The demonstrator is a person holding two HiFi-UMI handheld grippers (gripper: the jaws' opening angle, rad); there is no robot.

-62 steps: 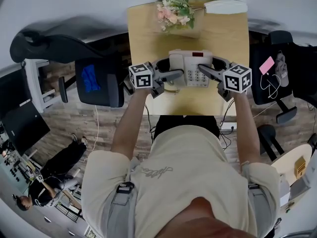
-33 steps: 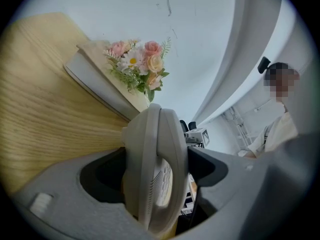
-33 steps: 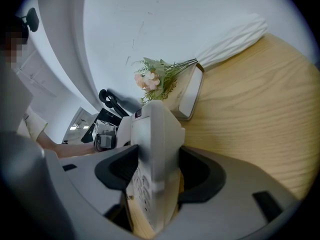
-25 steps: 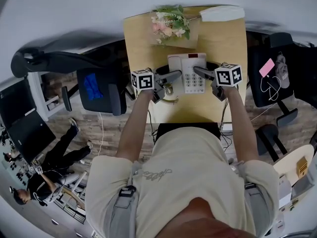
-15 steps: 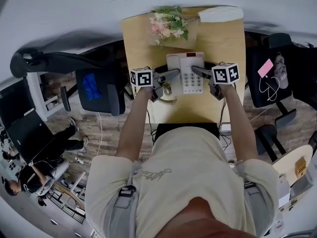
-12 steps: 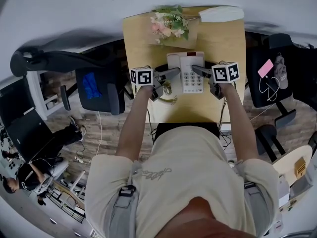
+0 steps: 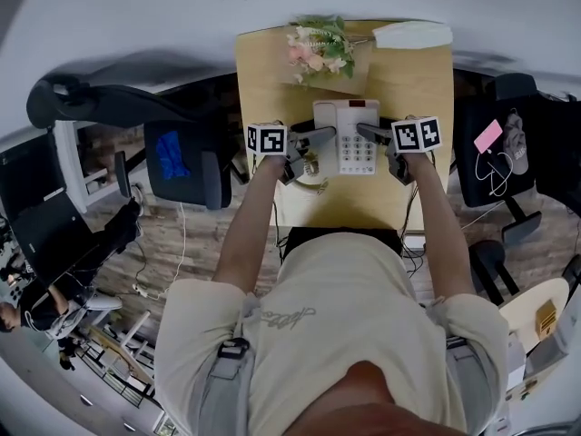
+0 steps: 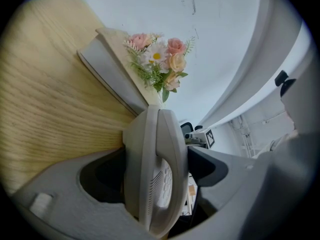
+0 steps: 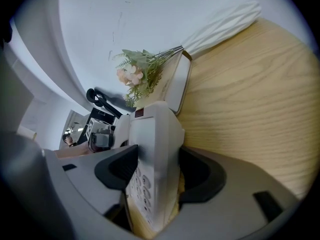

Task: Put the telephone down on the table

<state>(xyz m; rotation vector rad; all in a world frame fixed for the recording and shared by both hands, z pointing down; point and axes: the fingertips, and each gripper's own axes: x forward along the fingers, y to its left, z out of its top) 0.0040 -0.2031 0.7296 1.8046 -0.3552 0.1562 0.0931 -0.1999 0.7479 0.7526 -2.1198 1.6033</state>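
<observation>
Over the table (image 7: 345, 193), both grippers (image 7: 317, 138) (image 7: 369, 133) clamp the telephone (image 7: 355, 137).

The table (image 7: 363, 193) is bare on the person's side of the telephone (image 7: 352, 134). Behind the telephone, the flowers (image 7: 320, 45) and a white bundle (image 7: 413, 34) stand in the way.
</observation>
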